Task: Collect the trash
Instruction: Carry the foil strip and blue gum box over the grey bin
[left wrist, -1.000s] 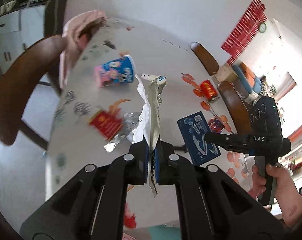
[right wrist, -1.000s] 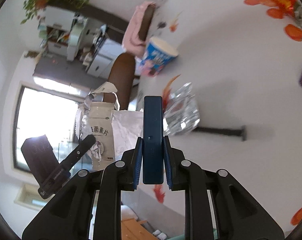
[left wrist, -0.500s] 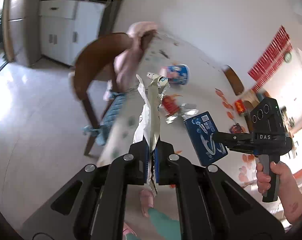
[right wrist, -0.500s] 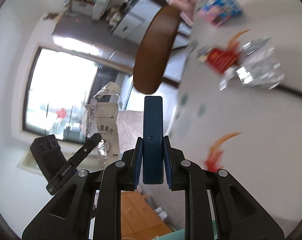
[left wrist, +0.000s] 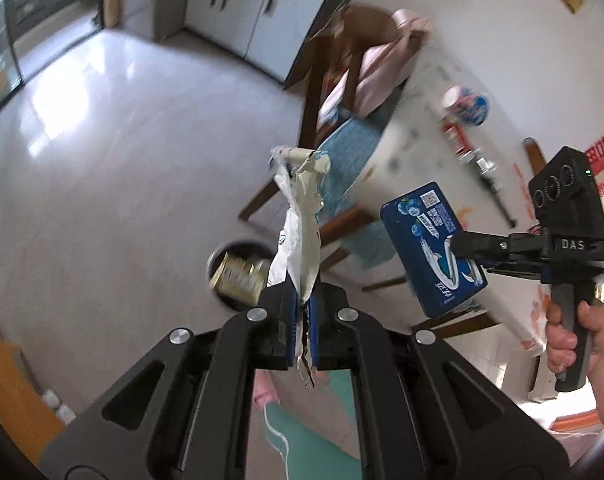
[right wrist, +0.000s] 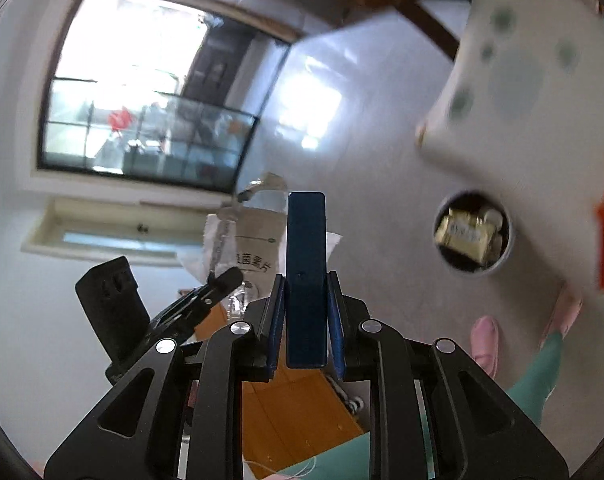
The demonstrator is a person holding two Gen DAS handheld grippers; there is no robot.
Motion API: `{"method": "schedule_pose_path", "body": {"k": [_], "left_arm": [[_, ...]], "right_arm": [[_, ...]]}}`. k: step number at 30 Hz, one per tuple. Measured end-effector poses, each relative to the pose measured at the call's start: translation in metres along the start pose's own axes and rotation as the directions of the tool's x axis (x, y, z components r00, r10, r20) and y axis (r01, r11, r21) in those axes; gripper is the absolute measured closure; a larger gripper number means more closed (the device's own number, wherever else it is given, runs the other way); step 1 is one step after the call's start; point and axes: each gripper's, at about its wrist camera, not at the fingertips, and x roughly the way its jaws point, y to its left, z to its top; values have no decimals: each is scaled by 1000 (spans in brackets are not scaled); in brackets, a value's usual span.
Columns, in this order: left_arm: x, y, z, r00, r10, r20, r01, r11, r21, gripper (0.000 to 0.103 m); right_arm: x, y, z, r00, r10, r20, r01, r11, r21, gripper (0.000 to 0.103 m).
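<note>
A second ago both views looked across the table (left wrist: 406, 132) at the litter lying on it; now both look down past its edge at the floor (left wrist: 102, 160), and a round bin (left wrist: 238, 272) has come into view there, with a gold packet (right wrist: 464, 236) inside. The table has slid off to the upper right in each view. The grips have not changed.

The left tongs (left wrist: 304, 312) are clamped tight on a crumpled white-and-silver wrapper (left wrist: 298, 232). It is a long, creased strip with black printing on its flat face and a rolled, torn end. Its long axis runs straight out from the tongs, away from the camera, the rolled end farthest out and a short ragged tail poking back behind the pads. It hangs in the air over the floor, just beside the bin in the left view.

The right tongs (right wrist: 305, 312) are closed on a dark blue box (right wrist: 305, 276), held by its two broad faces. The left view shows one face, blue with white lettering, a white swirl and a small code square. The right view sees only a narrow edge. Its long axis points forward out of the tongs, over the floor beside the table edge. A hand (left wrist: 578, 344) grips the right handle.
</note>
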Motion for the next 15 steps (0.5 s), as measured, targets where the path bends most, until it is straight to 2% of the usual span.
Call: {"method": "schedule_pose_path", "body": {"k": [7, 12, 15], "left_arm": [[87, 44, -34, 991, -18, -133, 7, 997, -79, 100], [175, 69, -43, 972, -9, -234, -8, 997, -75, 100], [230, 79, -42, 962, 1, -272, -14, 999, -47, 100]], "right_arm": [[79, -60, -43, 988, -135, -69, 142, 984, 110, 82], [140, -131, -53, 971, -215, -103, 231, 955, 185, 82], [171, -173, -45, 967, -243, -80, 255, 944, 210, 82]]}}
